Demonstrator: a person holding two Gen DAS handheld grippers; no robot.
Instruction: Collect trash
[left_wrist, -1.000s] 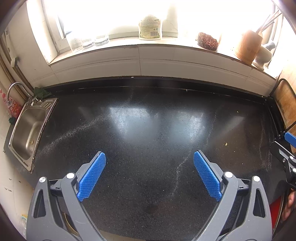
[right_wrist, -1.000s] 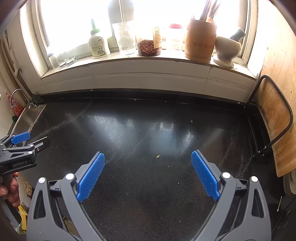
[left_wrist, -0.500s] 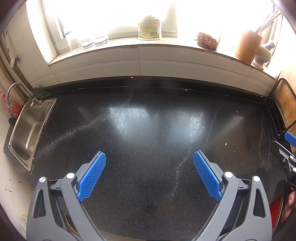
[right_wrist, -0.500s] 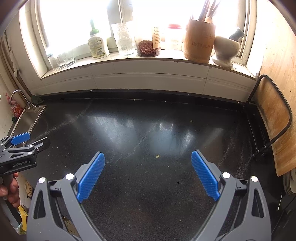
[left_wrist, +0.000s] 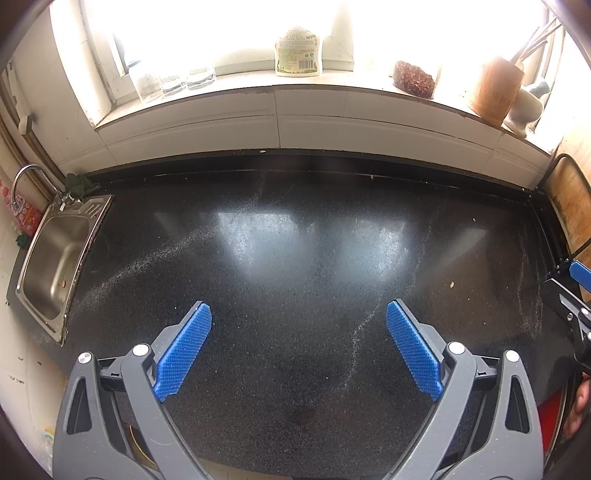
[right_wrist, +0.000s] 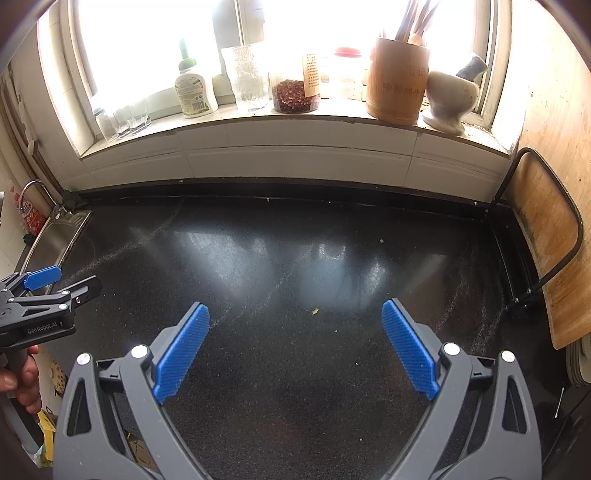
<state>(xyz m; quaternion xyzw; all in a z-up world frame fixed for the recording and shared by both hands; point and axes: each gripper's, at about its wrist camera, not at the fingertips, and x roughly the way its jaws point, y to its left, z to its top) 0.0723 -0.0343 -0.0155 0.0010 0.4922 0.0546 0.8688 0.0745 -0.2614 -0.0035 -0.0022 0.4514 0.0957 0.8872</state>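
Left tongs (left_wrist: 298, 339): spread wide, nothing between the blue pads, held above the near part of the black speckled worktop (left_wrist: 295, 258). Right tongs (right_wrist: 295, 338): likewise spread wide and empty, held over the right-hand part of the same worktop. In the right wrist view the left tool appears at the left edge, gripped by a hand (right_wrist: 22, 376).

Change over the last second: none of note. Both tongs sit at the same height and spread as before, and the views have shifted only marginally. Judgement: no pick is under way; the operator is either surveying the surface or has little left to collect.

Task item: no large piece of trash is visible. The nearest candidate is a small greenish scrap (right_wrist: 314, 312) on the worktop, just ahead of the right tongs and between their tips. A second, paler crumb (right_wrist: 381, 241) lies farther back. White powdery streaks cross the surface; the tongs cannot grasp these.

Surroundings: a steel sink (left_wrist: 51, 258) is set into the left end. A wooden cutting board (right_wrist: 546, 236) stands in a wire rack at the right.

Legible writing: "GenRobot.AI" is printed on the body of the left tool. A detergent bottle (right_wrist: 195, 88) on the windowsill carries a label too small to read. The bamboo utensil holder (right_wrist: 397, 79) bears engraved characters, illegible here.
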